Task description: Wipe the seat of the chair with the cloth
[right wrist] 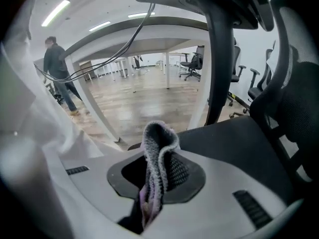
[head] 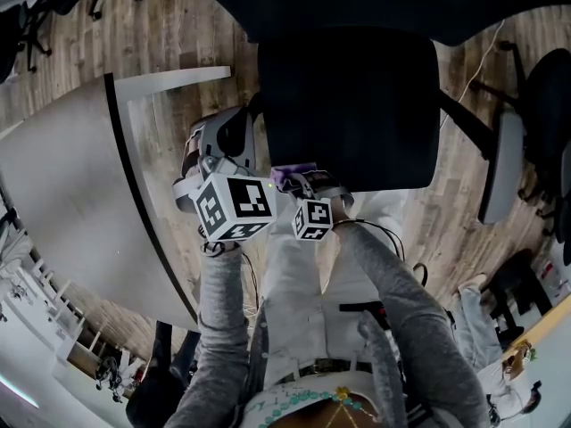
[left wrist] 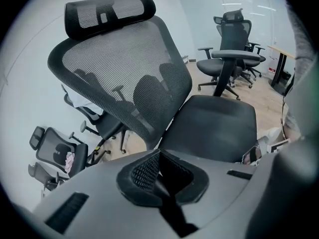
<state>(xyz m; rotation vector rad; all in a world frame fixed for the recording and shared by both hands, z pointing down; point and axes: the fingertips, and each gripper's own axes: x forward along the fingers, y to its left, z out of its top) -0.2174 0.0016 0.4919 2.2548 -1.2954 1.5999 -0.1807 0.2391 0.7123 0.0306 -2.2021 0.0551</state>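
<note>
In the head view, the chair's dark seat [head: 348,105] lies ahead of the person with nothing on it. The right gripper [head: 310,188] sits at the seat's near edge, toward its left corner. The cloth [head: 287,176] shows purple at its tip, a sensible place to begin a stroke across the seat. The left gripper [head: 230,145] hangs just off the seat's left edge, between it and the white desk [head: 71,176], probably to stay clear of the wipe.

In the left gripper view, the jaws are pressed together with nothing between them. They point toward the seat and the mesh backrest [left wrist: 124,63].

In the right gripper view, the jaws are clamped on a fold of the cloth. It stands up past the pads in a grey loop, leaving loose fabric to meet the seat beyond. I cannot tell whether it touches the seat yet, and I judge that wiping has not begun.
</note>
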